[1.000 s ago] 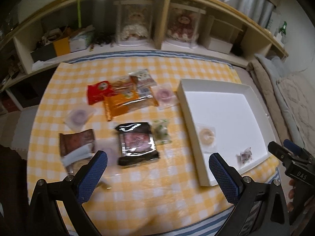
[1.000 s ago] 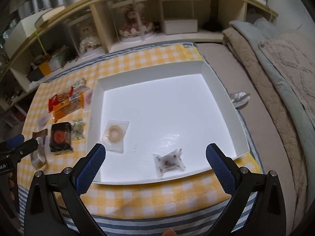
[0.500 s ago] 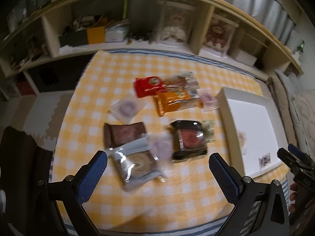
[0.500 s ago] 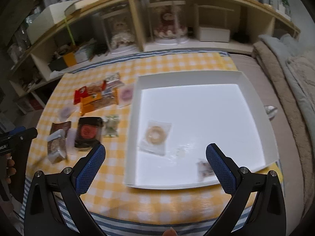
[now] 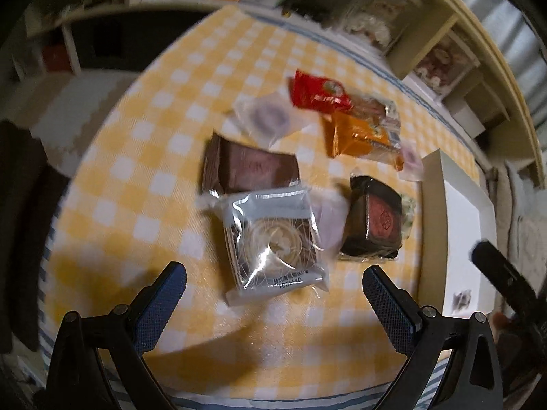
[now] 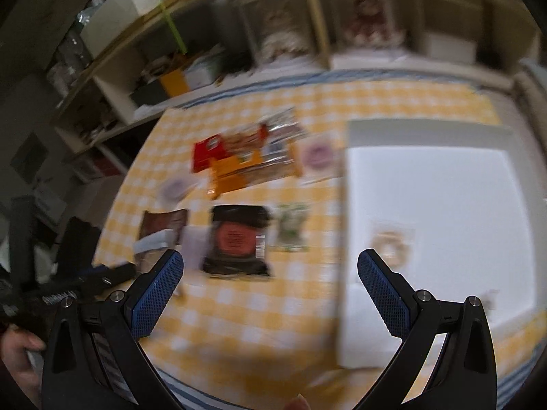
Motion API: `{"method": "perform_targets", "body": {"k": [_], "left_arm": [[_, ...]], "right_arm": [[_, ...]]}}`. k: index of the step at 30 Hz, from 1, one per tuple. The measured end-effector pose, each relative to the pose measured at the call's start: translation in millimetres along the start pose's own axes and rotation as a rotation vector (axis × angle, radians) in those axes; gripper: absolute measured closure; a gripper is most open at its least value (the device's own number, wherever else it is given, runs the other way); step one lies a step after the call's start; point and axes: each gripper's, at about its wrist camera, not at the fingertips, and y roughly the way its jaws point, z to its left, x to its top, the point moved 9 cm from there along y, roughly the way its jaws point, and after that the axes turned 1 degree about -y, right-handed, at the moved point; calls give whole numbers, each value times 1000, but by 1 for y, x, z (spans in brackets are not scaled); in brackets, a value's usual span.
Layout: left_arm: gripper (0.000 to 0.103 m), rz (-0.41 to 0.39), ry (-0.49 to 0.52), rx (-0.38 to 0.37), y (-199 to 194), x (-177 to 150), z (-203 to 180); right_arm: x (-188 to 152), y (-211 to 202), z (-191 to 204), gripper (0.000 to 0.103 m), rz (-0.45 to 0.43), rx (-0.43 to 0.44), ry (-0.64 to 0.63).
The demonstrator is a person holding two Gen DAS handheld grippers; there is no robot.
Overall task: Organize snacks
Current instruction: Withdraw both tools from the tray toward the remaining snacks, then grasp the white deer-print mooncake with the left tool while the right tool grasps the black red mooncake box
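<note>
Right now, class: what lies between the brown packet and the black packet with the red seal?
In the left wrist view, a clear-wrapped pastry and a pale wrapper lie between the brown packet and the black packet.

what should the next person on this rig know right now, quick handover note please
Left gripper: open, holding nothing, just short of the clear-wrapped pastry.
Right gripper: open, holding nothing, above the tablecloth near the white tray's left wall.
In the tray: a wrapped ring cookie and a small wrapped candy.
On the cloth, not yet moved: brown packet, black packet with a red seal, small green packet, orange packet, red packet, two round purple sweets.
Likely next: pick up the clear-wrapped pastry.
</note>
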Motion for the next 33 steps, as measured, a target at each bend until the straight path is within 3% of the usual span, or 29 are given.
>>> {"method": "perform_targets", "body": {"k": [6, 14, 17, 19, 23, 26, 33], "left_arm": [[0, 37, -77, -54, 23, 4, 0], [0, 75, -108, 12, 56, 6, 3], [5, 63, -118, 34, 59, 11, 6], [18, 56, -112, 48, 59, 14, 7], [33, 54, -91, 72, 59, 9, 3], [40, 57, -99, 56, 56, 6, 0], [41, 47, -111, 13, 37, 2, 4]], "right_arm": [[0, 52, 23, 0, 125, 108, 69], [-7, 99, 16, 0, 236, 42, 127], [-10, 113, 13, 0, 272, 15, 127], [-12, 121, 13, 1, 286, 13, 131], [-16, 126, 14, 13, 286, -24, 99], [-15, 123, 14, 38, 288, -21, 78], [-11, 103, 15, 39, 257, -3, 55]]}}
